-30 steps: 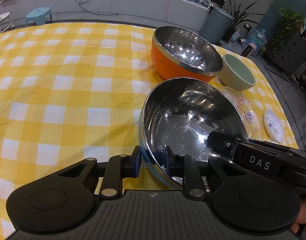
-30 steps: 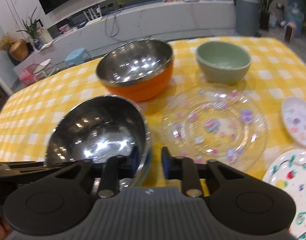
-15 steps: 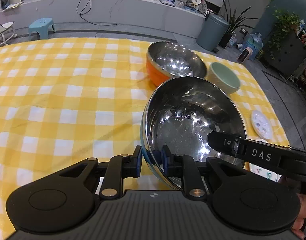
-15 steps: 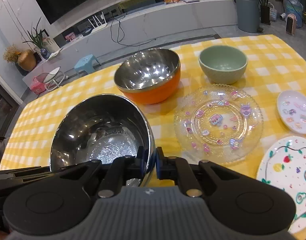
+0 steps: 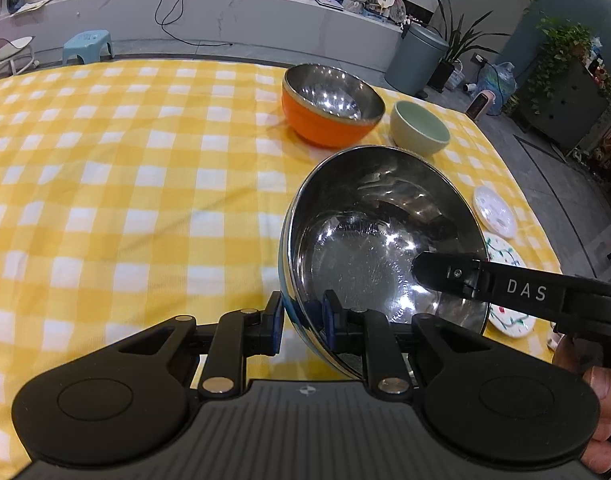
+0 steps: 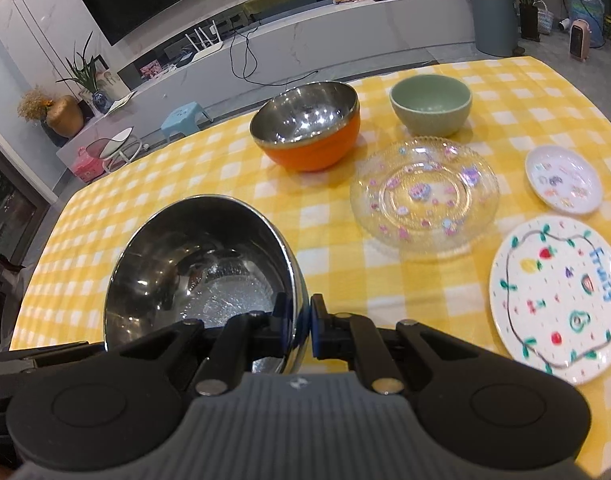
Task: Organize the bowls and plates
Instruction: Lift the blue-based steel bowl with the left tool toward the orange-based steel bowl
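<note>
Both grippers hold one steel bowl with a blue outside (image 5: 369, 240) above the yellow checked table. My left gripper (image 5: 301, 320) is shut on its left rim. My right gripper (image 6: 301, 326) is shut on the opposite rim of the same bowl (image 6: 197, 268); its finger also shows in the left wrist view (image 5: 445, 274). Beyond stand an orange steel-lined bowl (image 6: 305, 124) and a green bowl (image 6: 431, 104). A clear patterned glass plate (image 6: 423, 194), a small white plate (image 6: 563, 180) and a fruit-painted plate (image 6: 557, 292) lie to the right.
The yellow checked tablecloth (image 5: 125, 168) covers the table, with the far edge behind the bowls. A grey bin (image 5: 417, 58), a blue stool (image 5: 87, 42) and a long white counter stand on the floor beyond.
Both grippers have lifted the steel bowl higher off the table and drawn back; the other bowls and plates look smaller and farther. The right gripper closed fully on the rim.
</note>
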A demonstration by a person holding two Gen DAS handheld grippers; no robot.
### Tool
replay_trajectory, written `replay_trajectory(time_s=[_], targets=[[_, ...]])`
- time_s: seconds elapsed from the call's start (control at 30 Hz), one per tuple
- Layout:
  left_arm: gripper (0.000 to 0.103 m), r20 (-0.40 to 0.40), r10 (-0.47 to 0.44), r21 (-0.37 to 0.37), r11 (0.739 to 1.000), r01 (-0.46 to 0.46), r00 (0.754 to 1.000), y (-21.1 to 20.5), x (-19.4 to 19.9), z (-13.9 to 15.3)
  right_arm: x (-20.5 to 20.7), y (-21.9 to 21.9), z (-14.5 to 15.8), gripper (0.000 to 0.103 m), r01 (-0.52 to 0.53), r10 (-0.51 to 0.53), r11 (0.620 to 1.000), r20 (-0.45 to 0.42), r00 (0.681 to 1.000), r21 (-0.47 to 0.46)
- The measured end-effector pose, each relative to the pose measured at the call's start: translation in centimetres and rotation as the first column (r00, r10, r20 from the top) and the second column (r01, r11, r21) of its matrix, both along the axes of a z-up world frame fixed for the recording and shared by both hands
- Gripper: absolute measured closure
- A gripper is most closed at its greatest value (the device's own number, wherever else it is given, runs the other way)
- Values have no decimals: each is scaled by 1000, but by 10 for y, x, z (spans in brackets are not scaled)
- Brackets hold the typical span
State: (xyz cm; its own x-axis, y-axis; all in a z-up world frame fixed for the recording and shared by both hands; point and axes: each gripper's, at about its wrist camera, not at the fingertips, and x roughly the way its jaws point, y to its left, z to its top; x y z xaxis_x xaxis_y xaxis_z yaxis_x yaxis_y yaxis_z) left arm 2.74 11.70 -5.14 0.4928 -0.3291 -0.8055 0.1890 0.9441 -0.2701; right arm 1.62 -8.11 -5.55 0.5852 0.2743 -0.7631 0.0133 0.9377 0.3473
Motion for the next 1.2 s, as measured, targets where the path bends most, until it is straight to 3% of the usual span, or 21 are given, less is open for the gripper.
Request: replay_trajectory(time_s=[0.43, 0.73, 1.2], targets=[[80, -35, -5, -7, 1000, 5, 999, 1, -27, -14, -27, 0, -7, 94, -2, 2, 1000, -36, 999, -13], [81, -104, -10, 21, 1000, 12, 995, 1, -25, -42, -19, 8, -36, 93, -51, 43, 997, -155, 987, -49], [80, -102, -15, 14, 1000, 16, 995, 3, -24, -46, -19, 13, -38, 93, -71, 57, 994, -151, 987, -86]])
